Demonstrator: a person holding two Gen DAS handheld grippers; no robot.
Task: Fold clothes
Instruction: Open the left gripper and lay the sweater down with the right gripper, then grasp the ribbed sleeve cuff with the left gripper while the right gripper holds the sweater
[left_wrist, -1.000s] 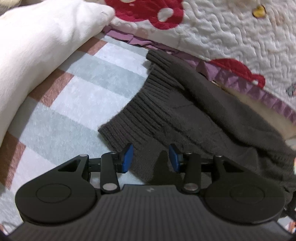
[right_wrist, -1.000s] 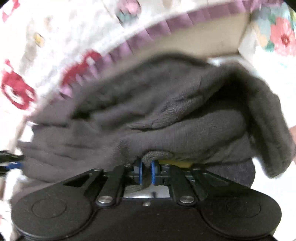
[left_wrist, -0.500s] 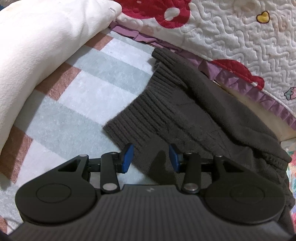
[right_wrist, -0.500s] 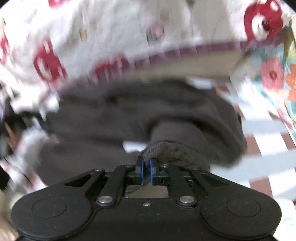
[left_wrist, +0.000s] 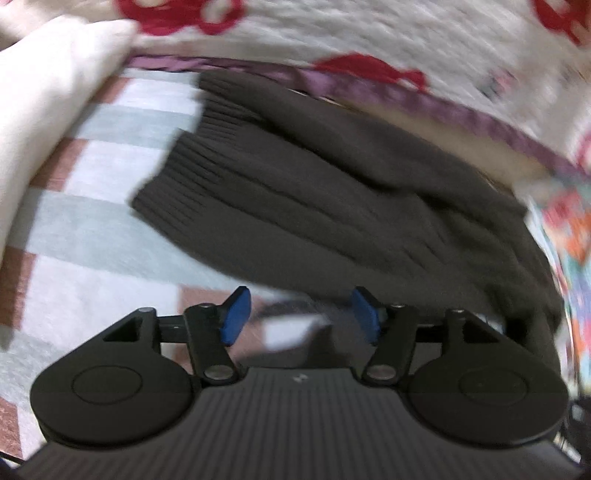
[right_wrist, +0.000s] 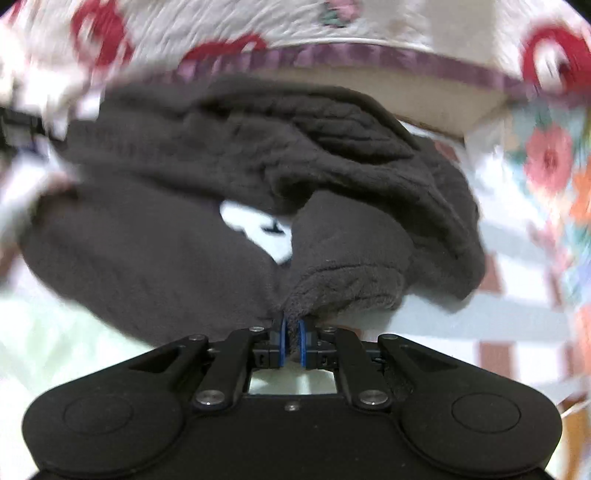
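A dark brown knit sweater (left_wrist: 332, 192), ribbed at its hem, lies bunched on the checked bedsheet (left_wrist: 92, 229). The left gripper (left_wrist: 299, 317) hovers spread above it; the right gripper (right_wrist: 291, 341) pinches a fuzzy fold.

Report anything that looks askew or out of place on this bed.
The dark sweater is bunched, not flat: the right gripper pinches one edge, leaving a gap where the white label shows. The left gripper is open and empty.

No readable text, brand or number anywhere. White tag (right_wrist: 258, 230) inside dark sweater (right_wrist: 155, 251) carries dark mark, too blurred to read.
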